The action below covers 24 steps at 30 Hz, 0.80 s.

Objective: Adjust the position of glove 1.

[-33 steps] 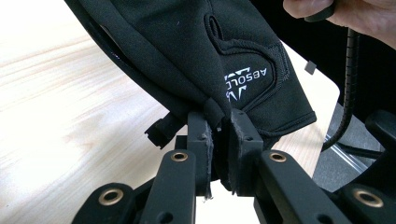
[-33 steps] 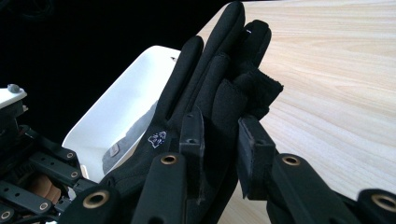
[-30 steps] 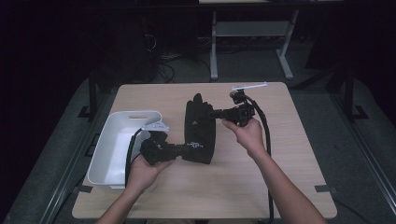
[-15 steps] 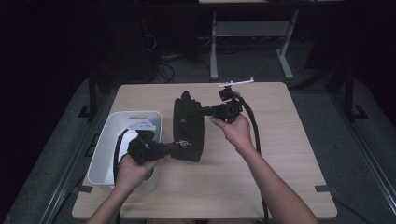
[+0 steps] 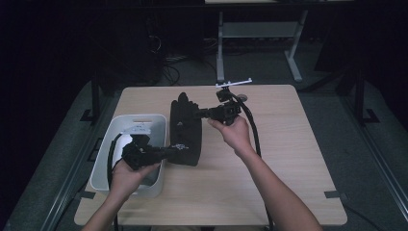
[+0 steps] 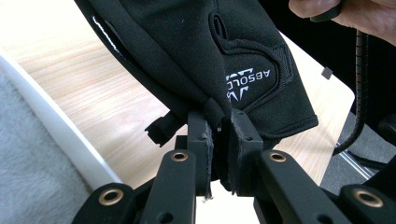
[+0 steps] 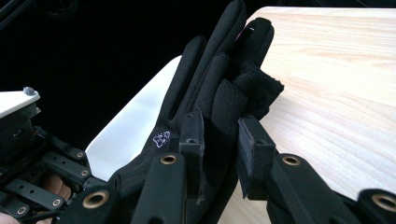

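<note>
White plastic bin (image 5: pixel 107 153) sits at your left, so carry the black glove (image 5: pixel 185 129) that way, stretched level above the table (image 5: pixel 288 159). Your left gripper (image 5: pixel 174 149) has its fingers (image 6: pixel 201 135) pressed together on the cuff hem; keep that pinch firm. Your right gripper (image 5: pixel 198 114) nips the glove's fingertips between its fingers (image 7: pixel 254 140), a shallower hold that could slip. Move both hands together and clear the bin's near wall before you lower.
</note>
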Each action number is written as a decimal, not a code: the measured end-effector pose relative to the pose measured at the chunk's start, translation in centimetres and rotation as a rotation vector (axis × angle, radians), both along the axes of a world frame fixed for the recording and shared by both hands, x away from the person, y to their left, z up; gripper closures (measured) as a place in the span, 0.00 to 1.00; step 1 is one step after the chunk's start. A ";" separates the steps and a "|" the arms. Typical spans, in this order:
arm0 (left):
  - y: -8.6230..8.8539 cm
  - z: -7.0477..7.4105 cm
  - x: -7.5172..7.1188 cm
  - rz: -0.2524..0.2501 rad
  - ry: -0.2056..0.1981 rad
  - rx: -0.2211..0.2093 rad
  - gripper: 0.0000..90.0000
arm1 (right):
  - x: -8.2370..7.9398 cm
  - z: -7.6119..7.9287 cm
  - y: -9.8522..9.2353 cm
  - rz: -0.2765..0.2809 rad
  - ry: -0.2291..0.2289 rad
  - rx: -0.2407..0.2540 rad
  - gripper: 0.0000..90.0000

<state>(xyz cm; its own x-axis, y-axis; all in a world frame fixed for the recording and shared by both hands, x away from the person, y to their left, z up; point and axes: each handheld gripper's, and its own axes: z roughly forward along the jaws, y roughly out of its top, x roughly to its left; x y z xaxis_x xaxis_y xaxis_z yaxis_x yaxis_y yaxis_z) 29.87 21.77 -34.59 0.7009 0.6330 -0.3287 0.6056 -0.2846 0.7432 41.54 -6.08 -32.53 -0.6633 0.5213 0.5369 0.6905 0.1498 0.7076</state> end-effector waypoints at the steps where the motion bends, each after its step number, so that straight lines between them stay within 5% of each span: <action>1: 0.1 0.0 0.0 0.003 -0.002 -0.003 0.90 | 0.0 0.1 0.1 0.001 0.004 -0.001 0.82; 24: 3.7 0.3 -0.5 0.062 0.005 0.011 0.90 | 0.7 0.3 4.0 0.054 0.001 0.005 0.82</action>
